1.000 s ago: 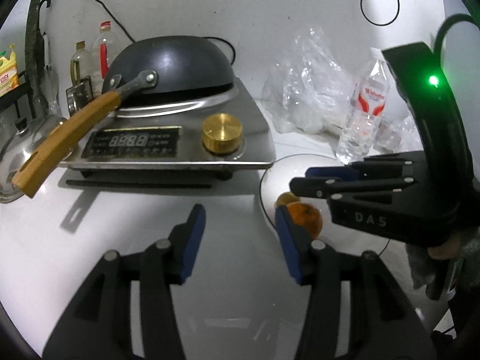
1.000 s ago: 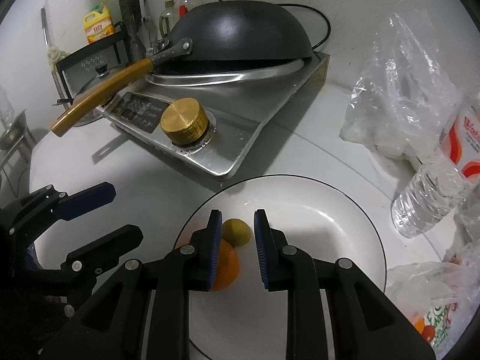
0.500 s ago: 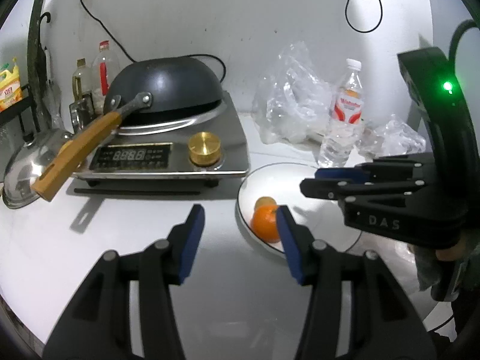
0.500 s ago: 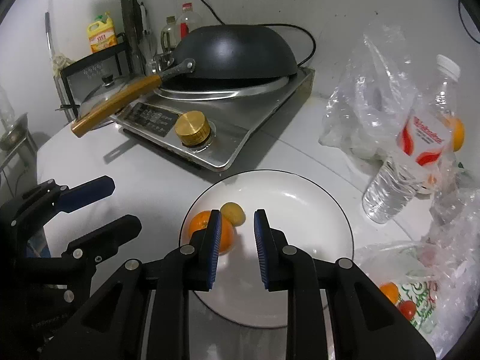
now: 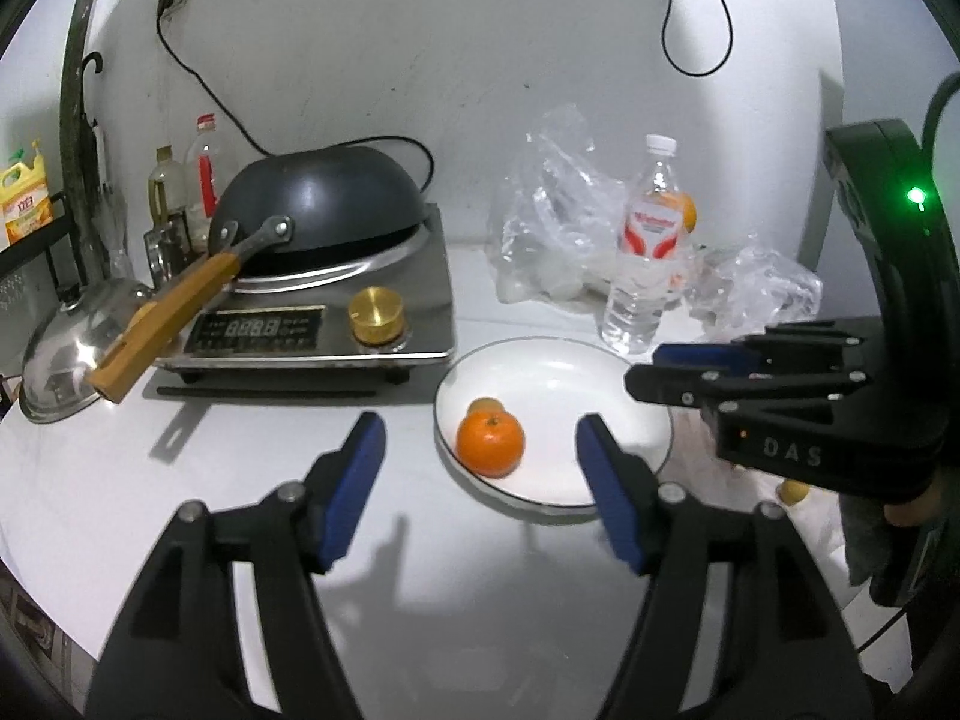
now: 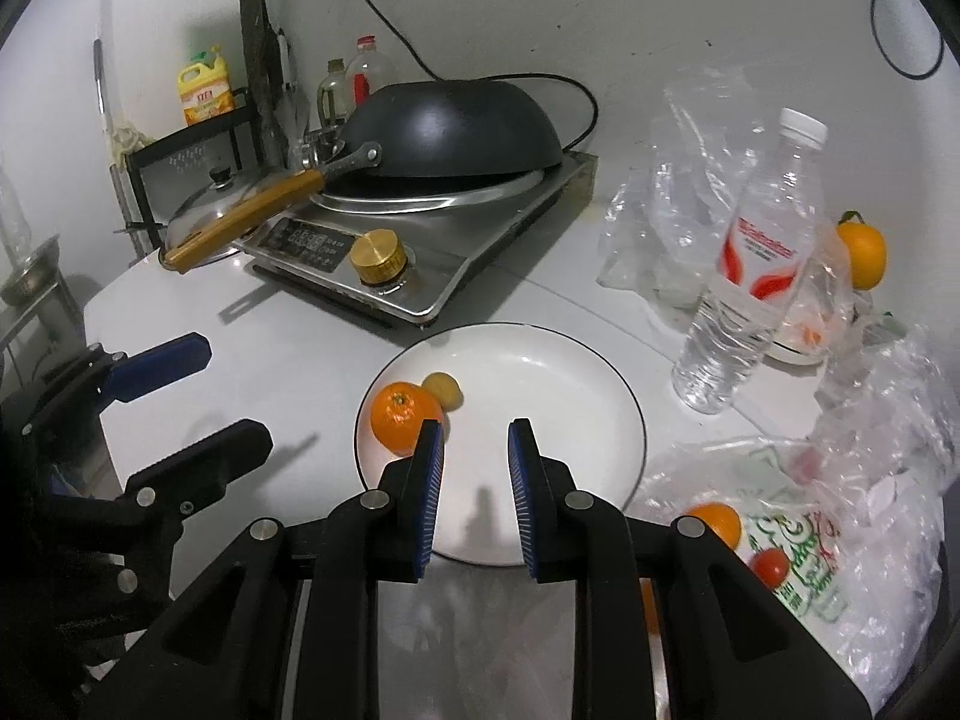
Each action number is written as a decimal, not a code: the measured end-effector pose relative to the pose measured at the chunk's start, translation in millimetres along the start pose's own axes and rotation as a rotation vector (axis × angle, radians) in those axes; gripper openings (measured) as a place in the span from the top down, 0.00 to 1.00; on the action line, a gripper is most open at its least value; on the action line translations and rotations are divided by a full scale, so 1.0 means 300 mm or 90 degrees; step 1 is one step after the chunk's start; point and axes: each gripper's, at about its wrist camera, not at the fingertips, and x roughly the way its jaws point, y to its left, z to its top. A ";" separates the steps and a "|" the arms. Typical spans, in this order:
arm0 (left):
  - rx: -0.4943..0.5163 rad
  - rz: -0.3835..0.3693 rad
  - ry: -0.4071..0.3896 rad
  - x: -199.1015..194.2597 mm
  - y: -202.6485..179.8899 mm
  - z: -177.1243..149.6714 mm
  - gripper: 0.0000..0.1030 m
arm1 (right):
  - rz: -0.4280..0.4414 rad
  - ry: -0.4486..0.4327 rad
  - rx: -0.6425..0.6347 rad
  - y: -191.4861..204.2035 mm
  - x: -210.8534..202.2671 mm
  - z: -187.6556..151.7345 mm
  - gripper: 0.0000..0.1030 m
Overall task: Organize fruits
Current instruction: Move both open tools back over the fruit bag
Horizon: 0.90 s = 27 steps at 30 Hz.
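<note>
From the left wrist we see only the top of the small yellow fruit [image 5: 486, 405]; the orange [image 5: 490, 443] hides the rest. An orange fruit [image 5: 687, 211] behind the water bottle [image 5: 645, 252] shows as a sliver. Another yellowish fruit [image 5: 793, 490] peeks from under the right gripper [image 5: 651, 369], mostly covered. In the right wrist view, the printed bag [image 6: 798, 558] blurs its contents: perhaps an orange and a tomato. The bottle label is too small for us to read.
</note>
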 end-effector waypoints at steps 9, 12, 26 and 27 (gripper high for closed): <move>0.020 -0.008 0.006 -0.012 -0.095 -0.007 0.34 | -0.006 -0.007 0.020 -0.058 -0.067 -0.063 0.77; 0.022 -0.010 0.007 -0.012 -0.126 -0.003 0.34 | -0.011 -0.011 0.025 -0.083 -0.091 -0.081 0.77; 0.045 -0.028 0.014 -0.014 -0.287 0.003 0.34 | -0.021 -0.026 0.047 -0.197 -0.191 -0.170 0.77; 0.047 -0.029 0.015 -0.014 -0.296 0.003 0.34 | -0.022 -0.026 0.050 -0.206 -0.197 -0.177 0.77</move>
